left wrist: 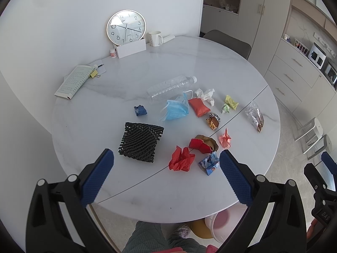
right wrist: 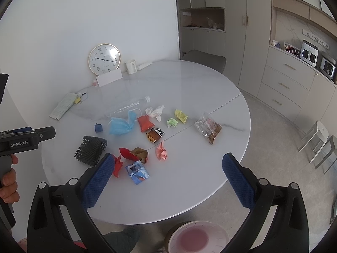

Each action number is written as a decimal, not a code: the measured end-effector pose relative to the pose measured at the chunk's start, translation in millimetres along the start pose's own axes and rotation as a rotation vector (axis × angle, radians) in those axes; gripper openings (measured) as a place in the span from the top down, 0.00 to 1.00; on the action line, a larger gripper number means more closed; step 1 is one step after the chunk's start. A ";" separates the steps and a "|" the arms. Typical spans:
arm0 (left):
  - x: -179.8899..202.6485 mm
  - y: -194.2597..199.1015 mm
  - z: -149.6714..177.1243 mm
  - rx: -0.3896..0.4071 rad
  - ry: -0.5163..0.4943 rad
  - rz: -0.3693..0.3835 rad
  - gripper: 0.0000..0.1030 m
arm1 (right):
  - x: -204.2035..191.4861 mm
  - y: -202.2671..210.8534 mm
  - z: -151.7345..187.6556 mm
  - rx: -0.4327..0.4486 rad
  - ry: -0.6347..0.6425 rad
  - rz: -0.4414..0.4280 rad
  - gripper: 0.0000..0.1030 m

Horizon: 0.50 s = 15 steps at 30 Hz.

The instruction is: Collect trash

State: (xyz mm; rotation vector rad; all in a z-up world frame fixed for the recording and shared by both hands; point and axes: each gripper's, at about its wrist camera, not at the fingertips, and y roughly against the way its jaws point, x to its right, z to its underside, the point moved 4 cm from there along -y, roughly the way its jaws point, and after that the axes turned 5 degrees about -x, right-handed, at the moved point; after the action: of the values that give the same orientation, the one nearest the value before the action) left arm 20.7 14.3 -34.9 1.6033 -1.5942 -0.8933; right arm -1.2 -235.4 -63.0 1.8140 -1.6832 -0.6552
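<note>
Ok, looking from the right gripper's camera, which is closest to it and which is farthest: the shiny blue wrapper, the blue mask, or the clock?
1. The shiny blue wrapper, just ahead of the right gripper, near the table's front edge.
2. The blue mask, mid-table, a bit left.
3. The clock, at the far side, leaning by the wall.

A clock [left wrist: 126, 26] is standing at the tabletop's [left wrist: 189, 200] far edge, a mug [left wrist: 155, 38] just right of it; a bottle [left wrist: 170, 85] is lying behind the mask [left wrist: 175, 110], with a mesh sleeve [left wrist: 140, 144] lying near left.
</note>
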 end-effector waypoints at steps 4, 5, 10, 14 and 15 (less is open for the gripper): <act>-0.1 -0.3 1.2 -0.001 0.000 -0.001 0.07 | 0.3 0.0 0.0 -0.001 0.000 -0.001 0.02; -0.2 -0.2 1.3 0.000 0.001 -0.001 0.07 | 0.2 0.0 0.1 0.000 0.000 0.000 0.02; -0.6 -0.3 0.4 -0.001 0.000 -0.001 0.07 | 1.1 -0.5 -0.3 -0.003 0.002 -0.002 0.02; -0.9 -1.0 2.6 -0.002 0.001 -0.003 0.07 | 1.9 -1.3 -0.7 -0.006 0.002 -0.004 0.02; -0.5 -1.6 2.2 -0.002 0.001 -0.004 0.07 | 2.1 -1.6 -0.6 -0.006 0.002 -0.005 0.02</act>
State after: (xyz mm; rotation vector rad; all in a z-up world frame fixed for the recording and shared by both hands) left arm 19.6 14.8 -37.4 1.6051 -1.5893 -0.8957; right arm 0.5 -237.3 -63.7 1.8143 -1.6745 -0.6592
